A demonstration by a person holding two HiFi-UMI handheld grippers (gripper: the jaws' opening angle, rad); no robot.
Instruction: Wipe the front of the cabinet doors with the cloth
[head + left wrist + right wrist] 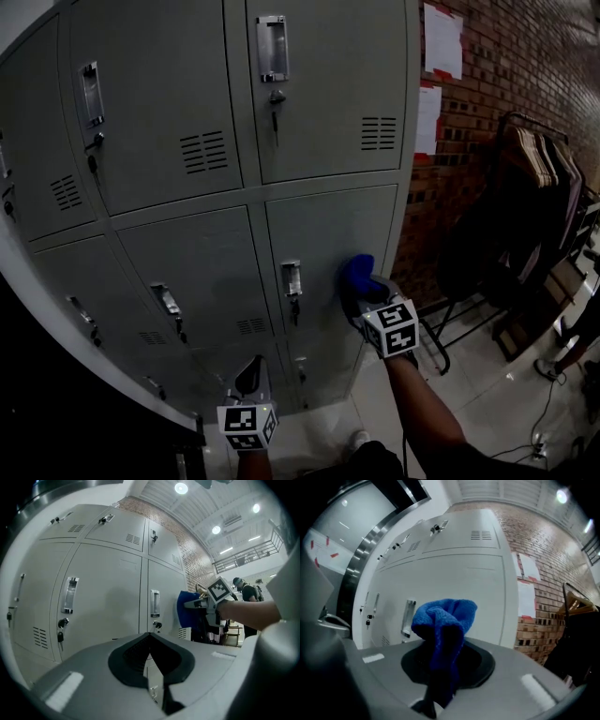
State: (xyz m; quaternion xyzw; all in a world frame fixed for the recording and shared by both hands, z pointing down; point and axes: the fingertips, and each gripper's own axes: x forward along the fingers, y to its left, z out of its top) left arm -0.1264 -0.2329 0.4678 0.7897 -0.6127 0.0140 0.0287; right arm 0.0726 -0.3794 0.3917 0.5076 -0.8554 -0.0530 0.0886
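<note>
Grey metal locker doors fill the head view, each with a recessed handle and a key lock. My right gripper is shut on a bunched blue cloth, which sits against the lower right locker door, right of its handle. The right gripper view shows the cloth sticking up between the jaws in front of the door. My left gripper is lower, near the bottom doors, shut and holding nothing. From the left gripper view, the cloth and right gripper appear at the right.
A brick wall with paper sheets stands right of the lockers. A clothes rack with dark garments on hangers is further right on the tiled floor. A dark ledge runs along the lower left.
</note>
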